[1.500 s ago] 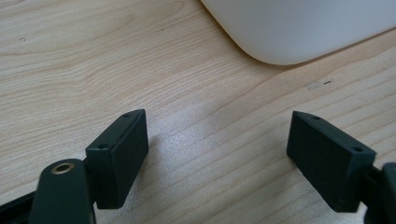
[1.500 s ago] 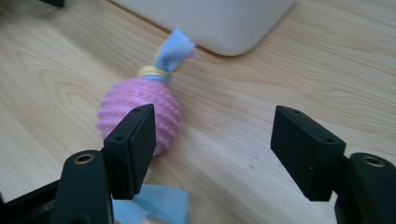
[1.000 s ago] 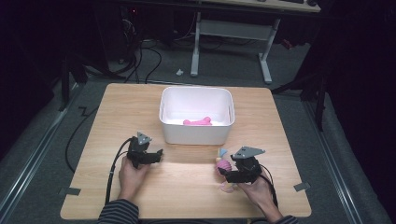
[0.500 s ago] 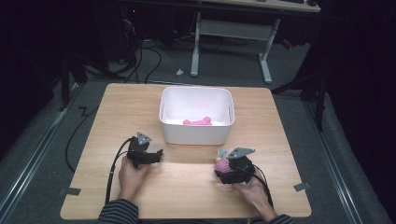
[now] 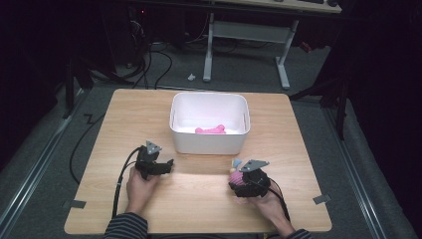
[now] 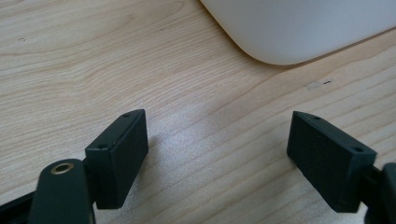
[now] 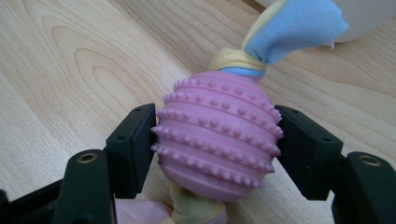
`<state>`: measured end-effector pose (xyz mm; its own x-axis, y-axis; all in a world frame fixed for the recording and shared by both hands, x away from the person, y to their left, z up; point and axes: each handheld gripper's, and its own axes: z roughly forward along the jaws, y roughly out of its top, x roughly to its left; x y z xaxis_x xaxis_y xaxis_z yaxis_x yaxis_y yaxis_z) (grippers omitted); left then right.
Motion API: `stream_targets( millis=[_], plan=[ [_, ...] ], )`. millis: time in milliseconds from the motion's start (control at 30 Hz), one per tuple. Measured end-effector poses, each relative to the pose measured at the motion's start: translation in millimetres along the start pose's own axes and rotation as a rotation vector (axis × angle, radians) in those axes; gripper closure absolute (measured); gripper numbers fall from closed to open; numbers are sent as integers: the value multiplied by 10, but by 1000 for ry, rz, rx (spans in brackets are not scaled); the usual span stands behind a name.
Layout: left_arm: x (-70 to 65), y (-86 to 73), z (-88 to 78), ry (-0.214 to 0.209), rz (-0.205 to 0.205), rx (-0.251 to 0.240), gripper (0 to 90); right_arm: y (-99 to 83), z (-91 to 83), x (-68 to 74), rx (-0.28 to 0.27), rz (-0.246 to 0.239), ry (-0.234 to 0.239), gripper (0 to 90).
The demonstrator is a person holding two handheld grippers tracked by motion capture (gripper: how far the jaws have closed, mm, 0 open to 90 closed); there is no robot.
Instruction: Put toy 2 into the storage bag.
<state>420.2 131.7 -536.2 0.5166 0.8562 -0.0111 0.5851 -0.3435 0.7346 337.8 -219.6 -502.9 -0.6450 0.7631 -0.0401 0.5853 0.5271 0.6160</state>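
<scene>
both right gripper pads clamp pink studded ball.

wooden table: white bin, pink toy.

The high view was lit only over the wooden table, with the surrounding room falling into near-black at every edge. The white bin glared slightly. Both gripper views were bright and evenly lit, with soft shadows under the jaws; their nearest lower corners were slightly out of focus.
</scene>
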Motion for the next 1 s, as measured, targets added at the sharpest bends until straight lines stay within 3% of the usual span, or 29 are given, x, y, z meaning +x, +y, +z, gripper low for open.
stream_targets(
  millis=[467, 800, 1000],
  plan=[
    [0, 0, 0, 0, 0, 0, 207, -8, -161, -107, -46, 14, 5, 335],
    [1, 0, -1, 2, -1, -1, 215, 56, -420, -210, -75, 3, 6, 337],
    [1, 0, -1, 2, -2, -1, 215, 106, -537, -291, -105, 14, 34, 339]
  ],
)
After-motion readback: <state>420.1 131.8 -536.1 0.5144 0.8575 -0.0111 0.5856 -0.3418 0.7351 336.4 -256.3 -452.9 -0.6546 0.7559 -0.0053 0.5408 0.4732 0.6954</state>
